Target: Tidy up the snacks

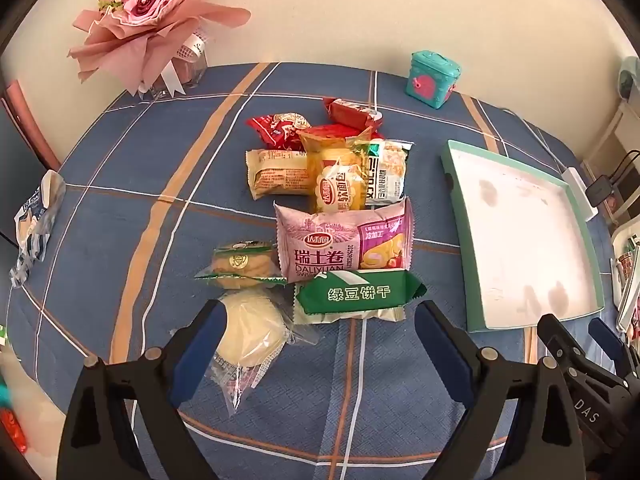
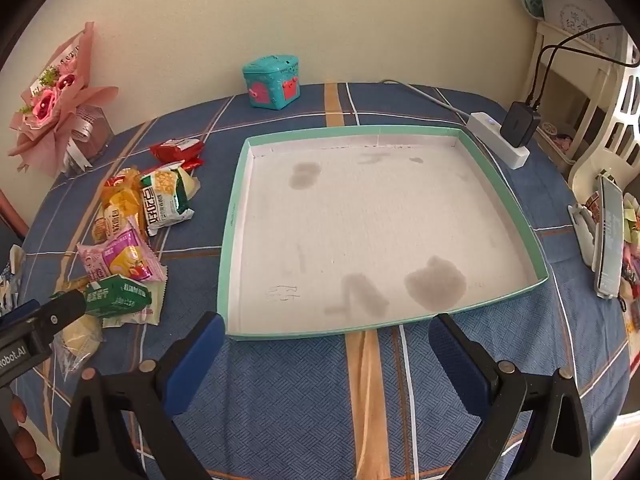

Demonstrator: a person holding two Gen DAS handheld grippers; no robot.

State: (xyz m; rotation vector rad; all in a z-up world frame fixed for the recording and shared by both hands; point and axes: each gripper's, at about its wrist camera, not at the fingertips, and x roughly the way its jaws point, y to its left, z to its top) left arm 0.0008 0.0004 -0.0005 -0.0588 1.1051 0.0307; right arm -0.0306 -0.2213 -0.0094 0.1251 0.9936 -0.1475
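Snacks sit in a loose pile on the desk (image 1: 120, 200), which has a blue plaid cloth over it. The green-rimmed tray (image 2: 228, 240) w/ a stained white floor lies to the pile's right, nothing in it yet.

Left tongs (image 1: 320, 320) released, spread wide, tilted down over the near end of the pile. Nearest to them: a pale round bun in clear wrap (image 1: 250, 330), touching or just beside the left finger pad; can't tell if there's real contact. Just ahead, btwn the fingers' line, the green packet (image 1: 358, 292), long axis running across the view, i.e. roughly parallel to the line btwn the two pads. Behind it the pink roll packet (image 1: 344, 240), also lying crosswise, then yellow, white and red packets further back.

Right tongs (image 2: 326, 334) also released and wide, hovering at the tray's near rim, gripping nothing. Pile is well to their left; left tongs show at that edge of the right view.

Judgement: left hand is clearly nearer the snacks, right hand nearer the tray. Likely next move is a left-hand pick of the bun or green packet. For the green one the wrist prob needs a turn so the pads close across its short side.
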